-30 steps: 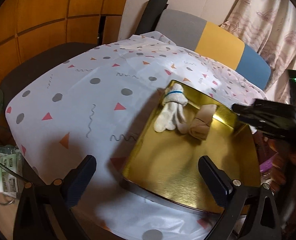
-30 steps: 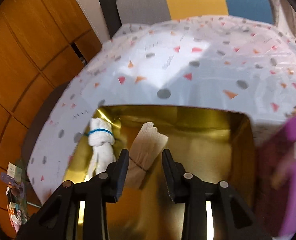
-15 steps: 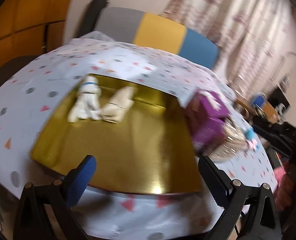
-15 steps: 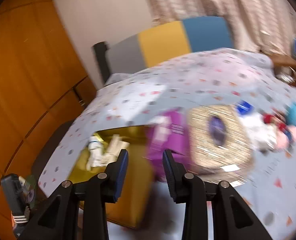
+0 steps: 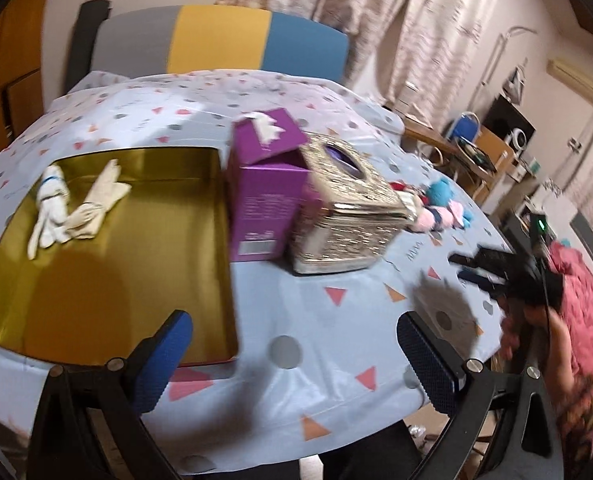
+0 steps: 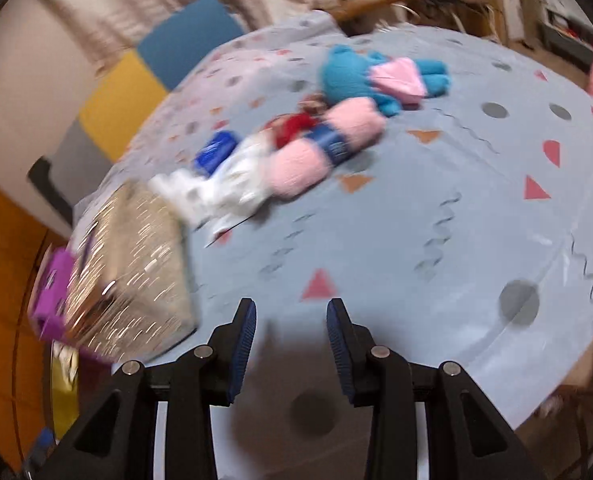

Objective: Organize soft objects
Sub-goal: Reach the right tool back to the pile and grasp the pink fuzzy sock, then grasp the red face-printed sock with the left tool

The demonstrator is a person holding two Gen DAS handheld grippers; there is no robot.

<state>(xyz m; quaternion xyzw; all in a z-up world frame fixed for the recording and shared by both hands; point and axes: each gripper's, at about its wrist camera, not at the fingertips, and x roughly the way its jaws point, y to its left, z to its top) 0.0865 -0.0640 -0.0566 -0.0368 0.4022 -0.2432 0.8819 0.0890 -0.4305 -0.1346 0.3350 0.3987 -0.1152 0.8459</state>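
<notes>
Both grippers, left (image 5: 294,350) and right (image 6: 290,346), stand apart and empty. Two tied cloth bundles (image 5: 72,204) lie in the gold tray (image 5: 108,280); soft toys (image 6: 336,120) lie on the tablecloth (image 6: 436,220).

Tricolour chair (image 5: 220,42), patterned curtains (image 5: 376,20), orange wood panelling (image 6: 4,248)

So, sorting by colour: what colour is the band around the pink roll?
Blue band on pink roll; right wrist view.
</notes>
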